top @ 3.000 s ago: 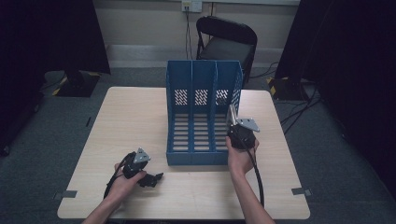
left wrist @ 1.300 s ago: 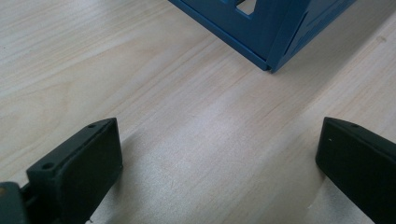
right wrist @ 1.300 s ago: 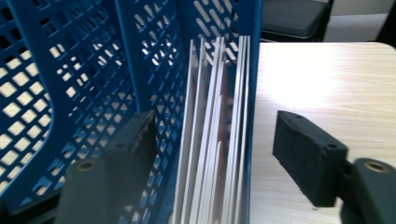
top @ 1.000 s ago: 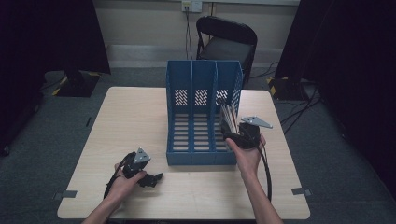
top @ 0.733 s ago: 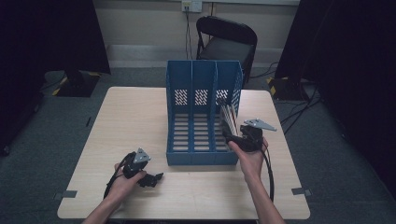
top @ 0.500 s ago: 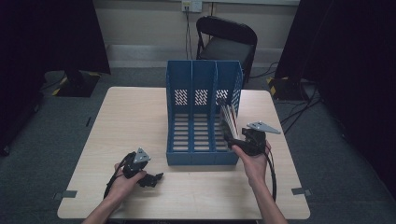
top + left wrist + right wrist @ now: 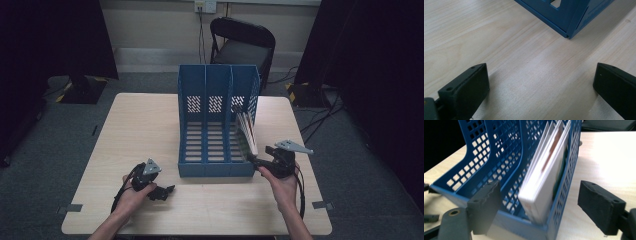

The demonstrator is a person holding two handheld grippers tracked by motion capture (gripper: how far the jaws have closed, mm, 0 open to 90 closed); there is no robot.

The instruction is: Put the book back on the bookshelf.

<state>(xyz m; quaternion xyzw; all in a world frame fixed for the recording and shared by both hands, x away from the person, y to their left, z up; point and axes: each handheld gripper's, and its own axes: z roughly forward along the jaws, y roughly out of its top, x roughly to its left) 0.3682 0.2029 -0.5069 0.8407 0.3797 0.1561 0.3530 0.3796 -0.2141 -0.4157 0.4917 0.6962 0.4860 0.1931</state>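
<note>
chair point(image 7: 243, 46): behind table point(image 7: 150, 120) | wall socket point(image 7: 205, 5): above chair

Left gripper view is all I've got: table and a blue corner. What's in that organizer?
Observer: A stack of white booklets leans in the blue organizer compartment nearest the right gripper.
Operator: Is the right gripper holding them?
Observer: No. Its jaws have just been opening and stand wide apart in front of the organizer's low front edge, pads off the booklets.
Operator: The other two compartments?
Observer: Both look empty in the high view.
</note>
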